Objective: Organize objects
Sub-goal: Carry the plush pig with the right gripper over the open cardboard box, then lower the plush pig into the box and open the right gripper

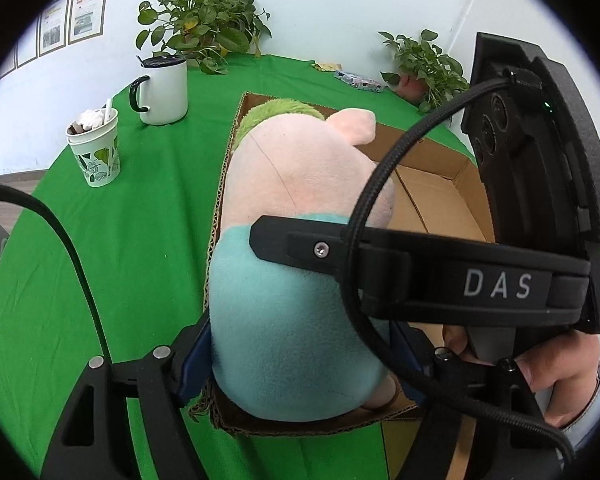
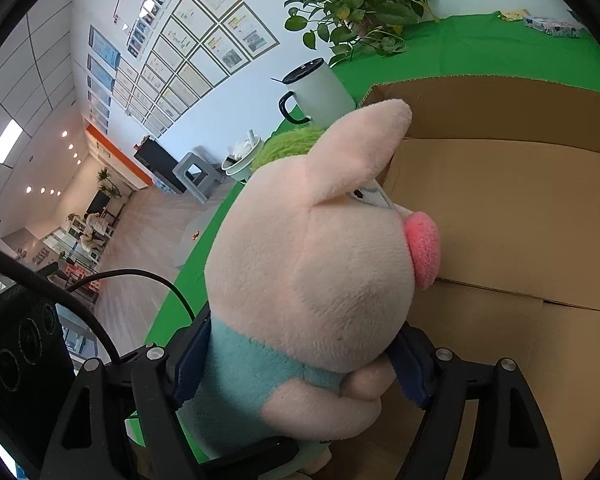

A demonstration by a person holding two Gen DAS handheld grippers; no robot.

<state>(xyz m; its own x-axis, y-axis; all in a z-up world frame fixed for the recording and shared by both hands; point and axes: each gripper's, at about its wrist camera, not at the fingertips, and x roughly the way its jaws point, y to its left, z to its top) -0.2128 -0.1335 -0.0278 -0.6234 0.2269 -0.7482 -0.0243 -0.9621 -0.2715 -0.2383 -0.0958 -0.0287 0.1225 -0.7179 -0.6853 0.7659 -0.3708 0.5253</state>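
Both grippers were clamped on the same plush pig, one on each end of its body. Nearest in the left wrist view, the left gripper had its blue pads pressed into the sides of the teal lower body; the jaws stood wide only because the toy is fat. In the right wrist view the right gripper pinched higher up, about the teal shirt and neck, with one pad on the back and the other under the chin beside the pink arm. The pig's long axis ran away from both sets of fingers, feet toward the left gripper, head and green tuft at the far end, snout toward the box's interior. The toy sat in the cardboard box along its left wall, and whether it rested on the floor could not be told. Judged from this, the move would be a release, both jaws spreading. To the pig's right the box floor was bare, so there was room; the corrugated left rim lay just beside the left pad. Beyond, on the green cloth, a paper cup and a white mug stood well apart from the box, with potted plants at the back wall.
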